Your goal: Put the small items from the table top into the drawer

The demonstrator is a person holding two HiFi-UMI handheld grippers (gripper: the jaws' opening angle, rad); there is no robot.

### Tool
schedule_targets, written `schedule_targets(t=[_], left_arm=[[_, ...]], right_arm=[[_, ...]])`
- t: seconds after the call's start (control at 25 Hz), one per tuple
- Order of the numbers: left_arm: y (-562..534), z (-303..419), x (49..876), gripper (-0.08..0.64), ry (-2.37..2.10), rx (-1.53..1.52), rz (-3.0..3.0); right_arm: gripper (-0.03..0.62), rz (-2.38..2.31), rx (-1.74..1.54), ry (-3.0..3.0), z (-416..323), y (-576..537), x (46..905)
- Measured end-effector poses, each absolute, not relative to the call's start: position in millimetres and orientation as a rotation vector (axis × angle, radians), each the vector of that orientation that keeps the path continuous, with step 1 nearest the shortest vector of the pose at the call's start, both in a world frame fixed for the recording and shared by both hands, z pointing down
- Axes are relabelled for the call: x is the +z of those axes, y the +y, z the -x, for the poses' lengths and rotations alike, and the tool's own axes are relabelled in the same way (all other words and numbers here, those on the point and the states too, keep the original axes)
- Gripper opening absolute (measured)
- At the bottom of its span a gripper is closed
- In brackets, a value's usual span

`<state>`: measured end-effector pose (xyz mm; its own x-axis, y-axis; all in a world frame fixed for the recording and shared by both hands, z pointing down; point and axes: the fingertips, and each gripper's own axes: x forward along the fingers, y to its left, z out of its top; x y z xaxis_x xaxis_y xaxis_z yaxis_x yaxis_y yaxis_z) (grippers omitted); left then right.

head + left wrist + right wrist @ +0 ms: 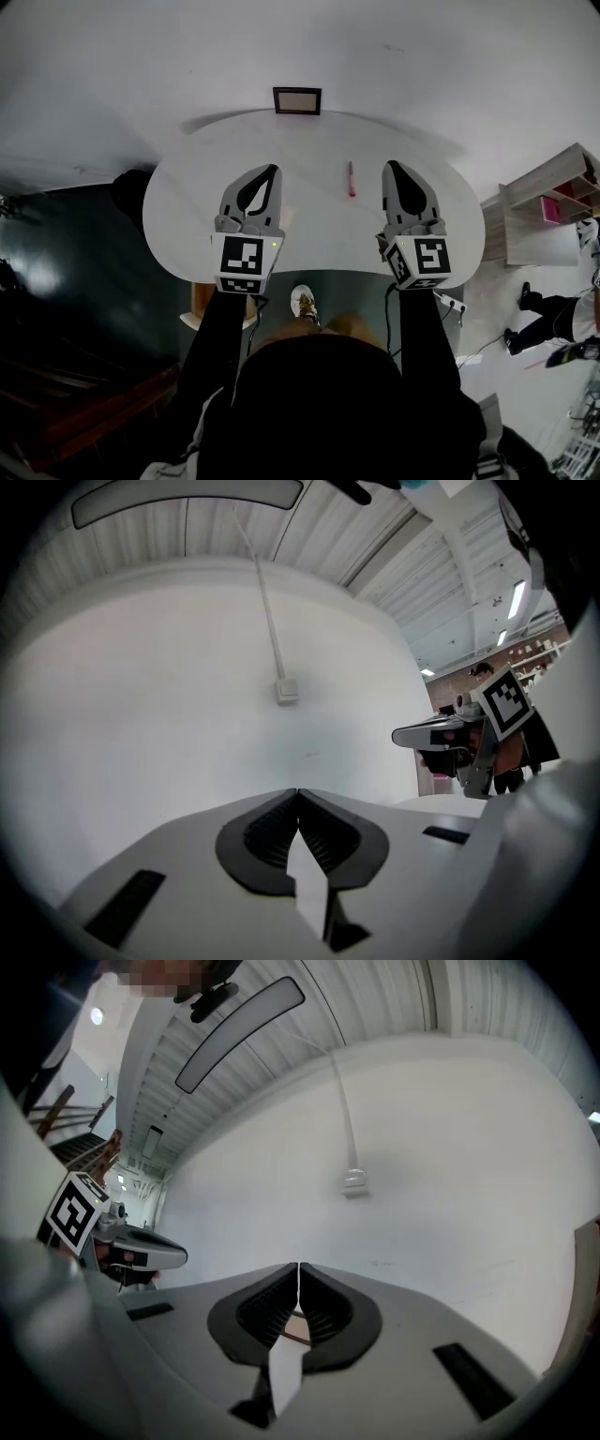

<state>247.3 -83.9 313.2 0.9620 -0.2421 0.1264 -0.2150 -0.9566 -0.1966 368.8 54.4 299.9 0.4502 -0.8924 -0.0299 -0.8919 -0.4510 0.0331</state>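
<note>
Most of the white table (187, 197) lies bare inside its curved edge. We hold the left gripper (272, 171) and the right gripper (392, 167) over its near half, each with jaws pressed together on nothing. Each cube bears black-and-white square markers. Between the tips, nearer the right, a slim red pen (352, 178) lies on the top; a dark-framed panel (297, 100) sits at the far edge

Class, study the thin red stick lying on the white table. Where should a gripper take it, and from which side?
Grip the red stick at mid-length, coming down from above, jaws across its narrow width. It lies flat on the table, pointing away from the person. The right gripper is nearer but shut; it must open first.
</note>
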Motion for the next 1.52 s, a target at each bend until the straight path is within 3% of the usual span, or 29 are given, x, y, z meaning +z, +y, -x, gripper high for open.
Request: schedule_targets(t=[1.2, 1.24, 1.28, 1.32, 1.52], left_arm=[[-138.0, -312.2, 347.0, 0.015, 0.270, -0.275, 3.021], [-139.0, -312.4, 348.8, 0.015, 0.274, -0.281, 3.018], [-139.7, -312.7, 350.2, 0.015, 0.278, -0.286, 3.013], [-140.2, -313.1, 351.3, 0.015, 0.280, -0.289, 3.006], [-143.0, -314.2, 359.9, 0.015, 0.293, -0.309, 3.001]], right_arm=[[0.034, -2.626, 0.171, -1.563, -435.9, -13.1, 363.5], [0.060, -2.621, 0.210, -1.554, -439.0, -14.2, 372.2], [0.138, -2.616, 0.253, -1.545, -441.9, -15.1, 381.2], [0.176, -2.610, 0.293, -1.535, -444.7, -15.7, 390.1], [0.195, -2.547, 0.486, -1.484, -449.5, -19.9, 443.4]])
